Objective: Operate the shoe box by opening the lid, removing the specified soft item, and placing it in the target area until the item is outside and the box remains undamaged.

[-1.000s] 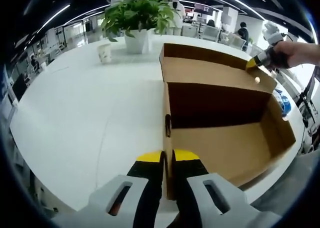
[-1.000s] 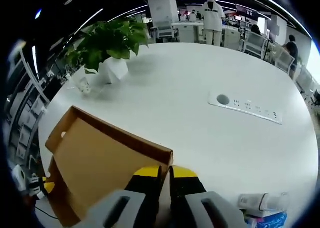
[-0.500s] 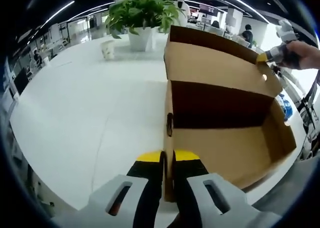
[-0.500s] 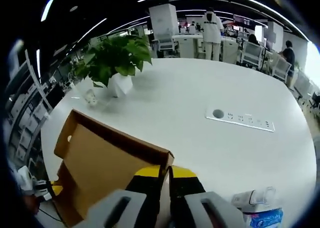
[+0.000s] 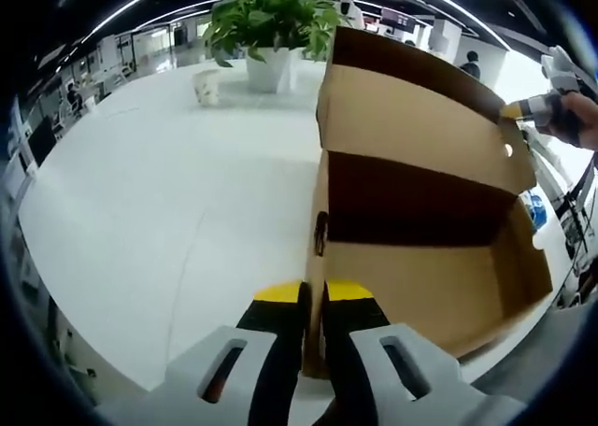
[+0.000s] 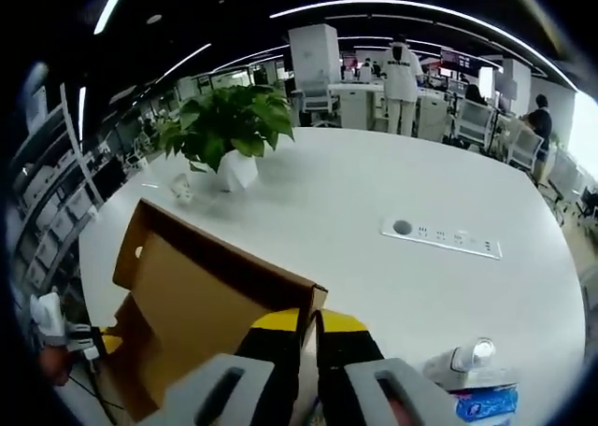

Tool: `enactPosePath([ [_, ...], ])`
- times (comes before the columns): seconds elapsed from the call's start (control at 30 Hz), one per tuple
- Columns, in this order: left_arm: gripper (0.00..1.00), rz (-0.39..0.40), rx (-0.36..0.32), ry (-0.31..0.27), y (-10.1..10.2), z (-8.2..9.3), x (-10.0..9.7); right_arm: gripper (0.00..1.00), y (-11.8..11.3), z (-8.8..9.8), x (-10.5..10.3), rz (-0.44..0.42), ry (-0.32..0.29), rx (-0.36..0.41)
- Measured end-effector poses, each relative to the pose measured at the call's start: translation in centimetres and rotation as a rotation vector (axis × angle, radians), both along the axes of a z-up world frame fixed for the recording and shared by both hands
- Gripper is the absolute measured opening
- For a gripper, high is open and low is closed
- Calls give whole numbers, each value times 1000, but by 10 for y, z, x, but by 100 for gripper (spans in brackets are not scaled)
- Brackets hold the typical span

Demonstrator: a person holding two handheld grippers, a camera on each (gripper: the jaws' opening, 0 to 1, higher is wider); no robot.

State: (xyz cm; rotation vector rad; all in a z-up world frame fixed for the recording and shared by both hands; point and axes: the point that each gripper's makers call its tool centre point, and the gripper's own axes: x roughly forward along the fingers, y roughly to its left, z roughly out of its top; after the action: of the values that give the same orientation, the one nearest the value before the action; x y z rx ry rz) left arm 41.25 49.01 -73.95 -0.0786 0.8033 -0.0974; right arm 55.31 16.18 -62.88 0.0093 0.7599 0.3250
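L gripper [image 5: 313, 300] is clamping the shoe box [image 5: 420, 286] near wall, jaws pinched tight on the cardboard edge; box is sitting on the white table [image 5: 168, 202], inside looking bare, soft item not visible. R gripper [image 6: 308, 325] is gripping the lid [image 6: 201, 291] front lip w/ jaws closed on it, lid standing about upright. Best approach imo: swing lid along its hinge arc, no twisting, L anchoring the base so cardboard isn't tearing. Potted plant [image 5: 271, 24] & paper cup [image 5: 206, 85] are sitting far side; power strip [image 6: 441, 237] & tissue pack [image 6: 486, 403] toward R; open-plan office w/ people behind.

shoe box [image 5: 420, 286] | brown cardboard | on white table | lid [image 5: 420, 132] raised | interior bare
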Motion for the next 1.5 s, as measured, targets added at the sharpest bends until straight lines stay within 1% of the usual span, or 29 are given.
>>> enactPosePath([
  [0.1, 6, 18, -16, 5, 1, 0, 0, 0, 0, 5, -3, -4, -10, 6],
  [0.13, 6, 28, -24, 7, 1, 0, 0, 0, 0, 7, -4, -15, -14, 18],
  [0.27, 6, 32, -12, 6, -1, -1, 0, 0, 2, 14, -4, -18, -41, 22],
  [0.5, 6, 52, -17, 8, -1, -1, 0, 0, 1, 20, -8, -16, -79, 21],
  [0.67, 6, 73, -26, 11, -1, -2, 0, 0, 0, 23, -10, -15, -96, 26],
  [0.73, 6, 77, -26, 13, -2, -2, 0, 0, -2, 25, -8, -12, -110, 19],
  [0.9, 7, 103, -38, 20, -2, -2, 0, 0, -2, 29, -14, 5, -146, 0],
  [1.07, 7, 112, -38, 26, -3, -1, -1, 0, 0, 33, -16, -5, -179, -3],
  [1.13, 7, 116, -41, 27, -3, 0, -1, 0, 1, 35, -19, 2, -192, -15],
  [1.33, 7, 123, -42, 26, -3, 0, -4, 0, 3, 40, -29, 4, -223, -9],
  [1.5, 7, 124, -45, 28, -3, 0, -4, 0, 4, 45, -40, 12, -249, -24],
])
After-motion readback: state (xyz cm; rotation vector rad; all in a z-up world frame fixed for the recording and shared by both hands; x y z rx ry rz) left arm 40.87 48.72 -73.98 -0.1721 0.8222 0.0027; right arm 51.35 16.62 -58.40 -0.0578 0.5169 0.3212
